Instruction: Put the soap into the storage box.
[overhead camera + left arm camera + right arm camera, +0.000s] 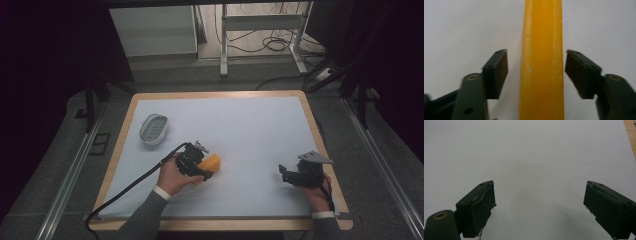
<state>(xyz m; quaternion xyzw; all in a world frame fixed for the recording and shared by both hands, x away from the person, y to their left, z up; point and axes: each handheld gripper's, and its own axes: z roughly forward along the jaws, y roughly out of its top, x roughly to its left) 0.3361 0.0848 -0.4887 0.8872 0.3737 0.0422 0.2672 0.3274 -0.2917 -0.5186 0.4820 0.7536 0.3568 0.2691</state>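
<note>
Centrally, yellow block (541, 65) lay between left gripper's (536, 72) spread jaws, not yet pinched.

Its long axis ran straight ahead along the jaws' line, gaps showing on both sides; closing looked the likely next move. It sat on the white surface (250, 125), left of centre. Right gripper (539, 205) hovered well apart, jaws spread, empty. Grey dish (153, 128) sat beyond.

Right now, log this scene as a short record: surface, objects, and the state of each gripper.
surface: white mat on a wood-edged table
orange object: yellow-orange block lying on the mat, between the left gripper's jaws, a gap on each side
soap dish: grey-white oval dish, far left of the mat, apart from the block
left gripper: open, straddling the block
right gripper: open, nothing between its jaws, over bare mat near the right edge
</note>
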